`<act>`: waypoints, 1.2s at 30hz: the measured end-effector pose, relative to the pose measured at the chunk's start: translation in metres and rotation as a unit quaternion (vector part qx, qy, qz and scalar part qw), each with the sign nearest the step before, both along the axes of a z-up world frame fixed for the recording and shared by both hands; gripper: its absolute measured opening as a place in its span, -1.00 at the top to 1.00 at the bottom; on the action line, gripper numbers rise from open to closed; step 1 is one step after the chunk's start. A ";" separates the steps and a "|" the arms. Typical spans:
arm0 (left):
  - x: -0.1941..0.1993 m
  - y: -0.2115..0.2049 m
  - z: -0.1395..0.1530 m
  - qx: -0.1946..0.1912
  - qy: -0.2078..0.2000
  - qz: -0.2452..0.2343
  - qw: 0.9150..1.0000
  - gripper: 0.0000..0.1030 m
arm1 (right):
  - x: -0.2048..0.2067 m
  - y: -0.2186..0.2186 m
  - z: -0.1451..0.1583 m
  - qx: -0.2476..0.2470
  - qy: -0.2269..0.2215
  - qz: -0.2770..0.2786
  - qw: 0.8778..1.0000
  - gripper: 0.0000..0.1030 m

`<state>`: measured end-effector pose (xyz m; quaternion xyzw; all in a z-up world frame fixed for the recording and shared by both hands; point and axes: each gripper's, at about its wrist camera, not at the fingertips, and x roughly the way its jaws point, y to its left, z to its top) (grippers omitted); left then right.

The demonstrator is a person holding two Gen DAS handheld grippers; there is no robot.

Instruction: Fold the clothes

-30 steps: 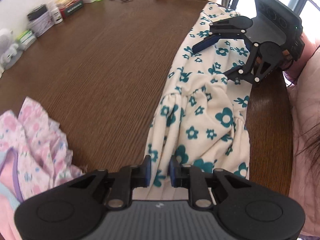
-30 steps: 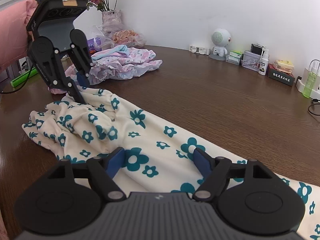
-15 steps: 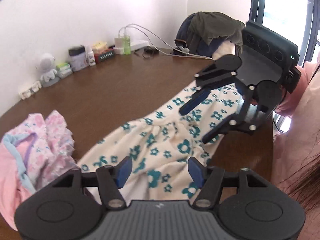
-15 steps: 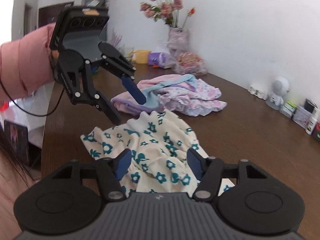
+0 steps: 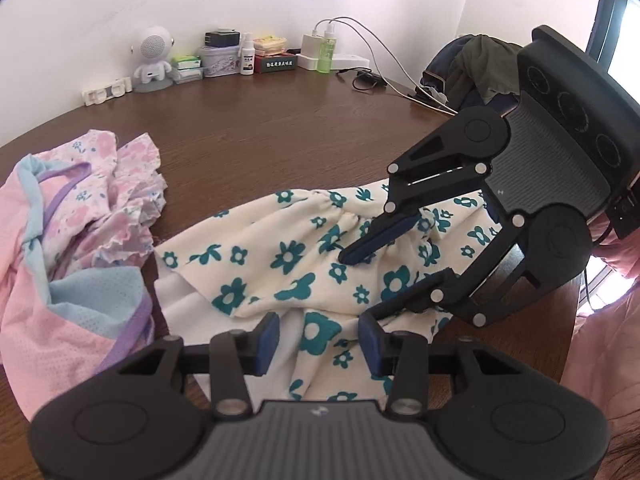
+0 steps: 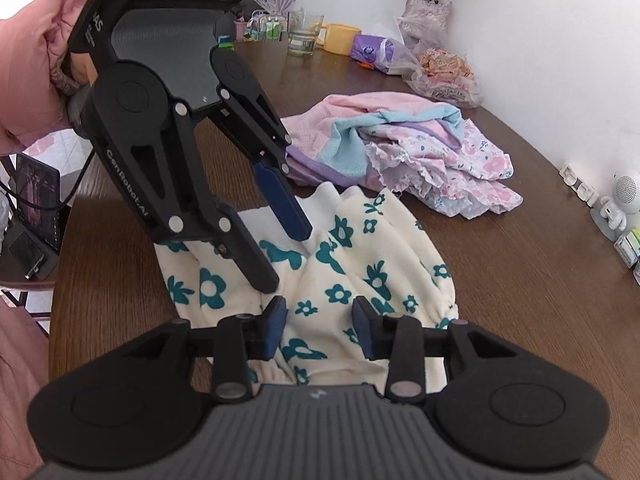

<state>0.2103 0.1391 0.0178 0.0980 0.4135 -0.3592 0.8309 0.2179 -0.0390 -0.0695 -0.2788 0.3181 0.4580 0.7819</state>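
A cream garment with teal flowers (image 5: 296,264) lies bunched and folded over on the brown table; it also shows in the right wrist view (image 6: 360,264). My left gripper (image 5: 318,338) is open and empty just above its near edge; in the right wrist view it (image 6: 286,256) hovers over the cloth. My right gripper (image 6: 320,326) is open and empty above the garment's gathered waist; in the left wrist view it (image 5: 358,282) hangs over the cloth with jaws apart.
A pile of pink, blue and floral clothes (image 5: 68,240) lies to the left of the garment, also in the right wrist view (image 6: 404,152). A toy robot (image 5: 152,60), bottles, boxes and chargers line the back wall. A vase (image 6: 428,12), cup and bags stand at the table's far end.
The left gripper has let go of the garment and opened. Both grippers have come close together over the cloth, which now lies folded into a shorter heap.
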 end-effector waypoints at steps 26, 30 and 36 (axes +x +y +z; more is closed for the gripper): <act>0.000 0.010 0.004 0.074 -0.072 0.172 0.980 0.73 | -0.025 -0.009 0.007 0.030 -0.009 -0.003 1.000 0.92; -0.016 0.031 0.028 0.066 -0.112 0.206 0.970 0.71 | -0.033 -0.016 0.009 0.058 -0.015 0.002 0.998 0.92; -0.006 0.009 0.057 0.007 -0.135 0.146 0.980 0.23 | -0.034 -0.010 -0.012 0.043 -0.007 0.003 0.999 0.82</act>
